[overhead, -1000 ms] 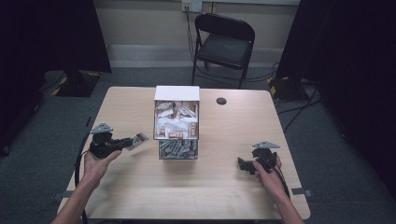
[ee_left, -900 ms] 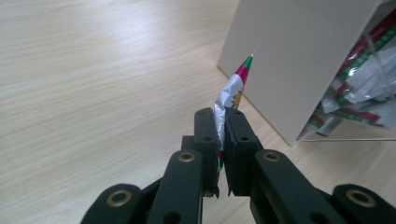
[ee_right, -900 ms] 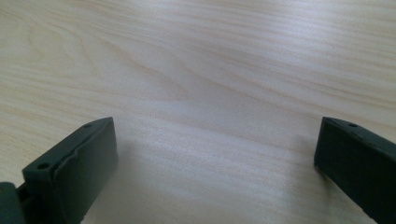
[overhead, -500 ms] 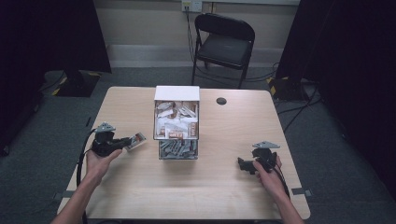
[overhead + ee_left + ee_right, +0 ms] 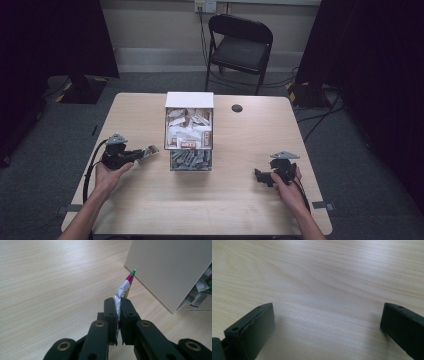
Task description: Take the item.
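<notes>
My left gripper [image 5: 140,156] is shut on a small silver sachet [image 5: 124,289] with red and green print, which sticks up edge-on between the jaws [image 5: 118,311]. It hovers just left of a white open-top box [image 5: 189,131] holding several sachets in the back compartment and grey pieces in the front one. The box's plain white side wall [image 5: 172,270] rises close ahead in the left gripper view. My right gripper [image 5: 261,177] rests low over bare wood at the right, jaws wide open [image 5: 327,322] with nothing between them.
A light wooden table [image 5: 200,210] carries everything. A small black round disc [image 5: 237,108] lies near the far edge, right of the box. A black folding chair [image 5: 240,47] stands behind the table. Cables trail across the floor at the right.
My left gripper with the sachet has drifted slightly toward the box. The right gripper has stayed in place.
</notes>
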The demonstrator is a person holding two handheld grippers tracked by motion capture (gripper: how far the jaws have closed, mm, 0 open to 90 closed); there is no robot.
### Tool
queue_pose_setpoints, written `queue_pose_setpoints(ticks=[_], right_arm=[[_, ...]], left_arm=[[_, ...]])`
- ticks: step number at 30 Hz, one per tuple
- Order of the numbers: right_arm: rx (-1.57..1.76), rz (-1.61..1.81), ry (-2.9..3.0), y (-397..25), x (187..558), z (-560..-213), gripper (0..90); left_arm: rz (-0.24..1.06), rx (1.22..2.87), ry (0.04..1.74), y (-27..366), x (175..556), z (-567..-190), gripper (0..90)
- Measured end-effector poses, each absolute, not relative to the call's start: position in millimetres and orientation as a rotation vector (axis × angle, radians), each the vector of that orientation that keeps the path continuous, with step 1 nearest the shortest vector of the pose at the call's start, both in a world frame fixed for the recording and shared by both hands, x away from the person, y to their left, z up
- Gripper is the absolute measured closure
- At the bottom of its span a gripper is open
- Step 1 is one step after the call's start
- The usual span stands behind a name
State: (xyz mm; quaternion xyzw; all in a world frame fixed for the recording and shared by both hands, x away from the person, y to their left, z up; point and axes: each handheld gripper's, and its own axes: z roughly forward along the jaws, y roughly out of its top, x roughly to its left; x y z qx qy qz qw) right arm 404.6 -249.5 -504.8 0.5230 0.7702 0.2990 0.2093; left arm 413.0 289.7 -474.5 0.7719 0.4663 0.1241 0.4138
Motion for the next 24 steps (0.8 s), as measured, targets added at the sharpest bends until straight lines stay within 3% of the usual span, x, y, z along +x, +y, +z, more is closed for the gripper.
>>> queue_pose_setpoints(ticks=[19,24], right_arm=[[1.452,0.832,2.144,-250,405,-505,0.0],[1.452,0.832,2.144,-250,405,-505,0.0]], left_arm=[[0.261,1.93,1.147,282,411,-483,79.0],[0.217,1.947,1.145,280,414,-487,68.6]])
